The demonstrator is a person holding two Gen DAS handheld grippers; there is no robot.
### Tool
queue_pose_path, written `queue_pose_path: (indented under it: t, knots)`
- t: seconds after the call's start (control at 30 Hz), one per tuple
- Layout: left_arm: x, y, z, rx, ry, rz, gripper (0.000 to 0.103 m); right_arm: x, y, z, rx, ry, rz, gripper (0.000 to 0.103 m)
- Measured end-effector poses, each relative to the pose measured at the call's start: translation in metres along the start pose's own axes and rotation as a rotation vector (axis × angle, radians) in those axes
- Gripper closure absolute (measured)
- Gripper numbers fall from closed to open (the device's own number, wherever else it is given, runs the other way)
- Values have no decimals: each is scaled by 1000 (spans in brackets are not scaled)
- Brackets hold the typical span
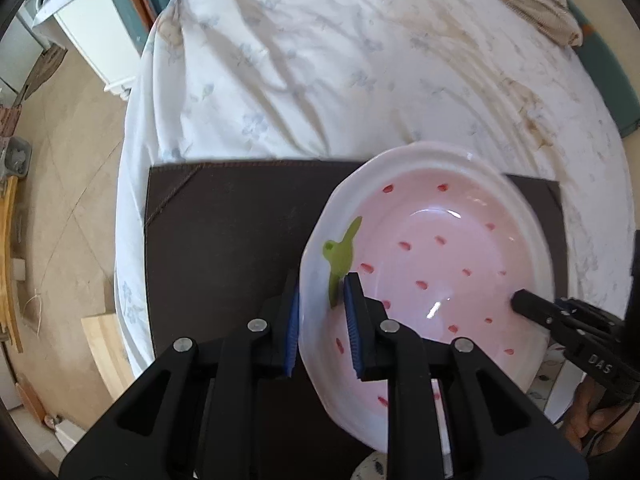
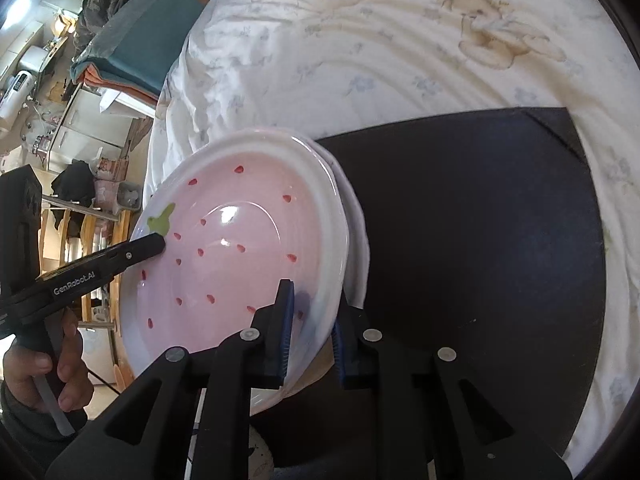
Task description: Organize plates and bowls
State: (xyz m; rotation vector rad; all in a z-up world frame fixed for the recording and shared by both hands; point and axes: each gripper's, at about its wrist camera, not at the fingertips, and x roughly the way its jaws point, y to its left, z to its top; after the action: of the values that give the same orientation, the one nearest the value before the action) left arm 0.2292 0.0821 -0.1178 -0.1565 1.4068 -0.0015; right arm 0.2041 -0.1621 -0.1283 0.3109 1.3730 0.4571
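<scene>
We had the strawberry plate [image 1: 432, 264] clamped at opposite rims: left claw [image 1: 324, 328] on the leaf side, right claw [image 2: 310, 328] across from it. Plate was tilted, lifted over the dark mat [image 2: 480, 240] on the bed [image 1: 320, 60].

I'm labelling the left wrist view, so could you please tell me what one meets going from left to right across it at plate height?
Floor → dark mat → left hand-held gripper → strawberry plate → right hand-held gripper.
</scene>
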Motion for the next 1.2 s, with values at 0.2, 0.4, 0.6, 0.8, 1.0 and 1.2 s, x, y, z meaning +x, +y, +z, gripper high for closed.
queue_pose_path:
  t: [0.2, 0.4, 0.6, 0.8, 1.0, 1.2]
  knots:
    - [-2, -12, -1, 80, -37, 67, 90, -1, -1, 0, 9, 0, -6, 85]
    - [-1, -17, -5, 114, -48, 92, 90, -6, -3, 1, 11, -8, -18, 86]
    - [-1, -20, -9, 132, -55, 106, 89, -3, -1, 1, 17, 16, -16, 85]
    - [1, -18, -7, 129, -50, 86, 87, -5, -3, 2, 40, 87, 17, 85]
    - [3, -18, -8, 131, -47, 87, 87, -26, -11, 3, 47, 62, -6, 81]
    - [4, -15, -8, 113, -47, 74, 87, -22, -13, 1, 30, 37, -77, 81]
